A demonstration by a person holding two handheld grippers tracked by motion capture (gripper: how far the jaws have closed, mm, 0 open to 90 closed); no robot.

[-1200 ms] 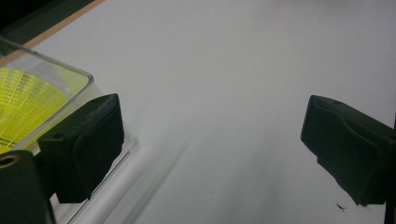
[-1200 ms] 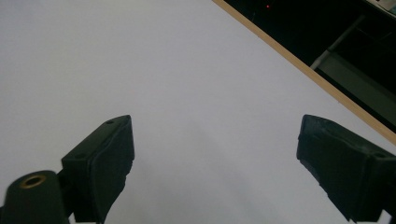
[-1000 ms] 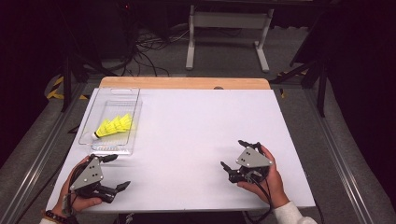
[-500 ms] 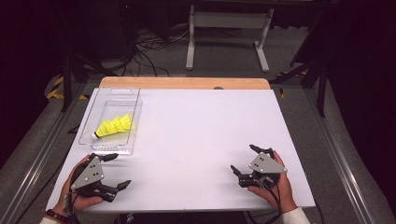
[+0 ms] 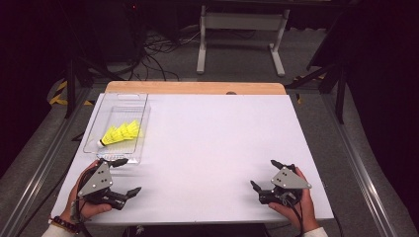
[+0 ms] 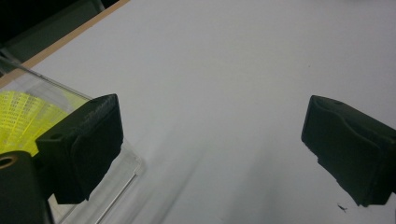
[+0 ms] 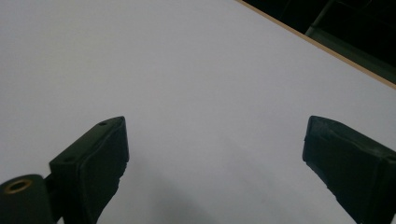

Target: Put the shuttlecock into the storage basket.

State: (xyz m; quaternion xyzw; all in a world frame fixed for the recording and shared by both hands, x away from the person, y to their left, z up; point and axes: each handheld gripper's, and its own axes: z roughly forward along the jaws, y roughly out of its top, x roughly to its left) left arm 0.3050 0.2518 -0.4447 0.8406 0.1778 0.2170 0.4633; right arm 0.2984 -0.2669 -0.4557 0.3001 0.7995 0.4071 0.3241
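Shuttlecocks (image 5: 121, 133), seemingly three, in tray (image 5: 94, 132) just beyond gaping, empty left tongs (image 5: 124, 177); right tongs (image 5: 264, 175) likewise.

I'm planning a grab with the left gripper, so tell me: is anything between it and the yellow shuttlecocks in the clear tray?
Only the clear plastic tray itself. The yellow feathered shuttlecocks lie inside it, and its near wall stands between them and the open left gripper, which sits just in front of it. The tray's top looks open, so reaching from above seems free.

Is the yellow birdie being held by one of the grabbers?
No, the birdie lies in the clear tray, and both grippers are open with nothing between their jaws.
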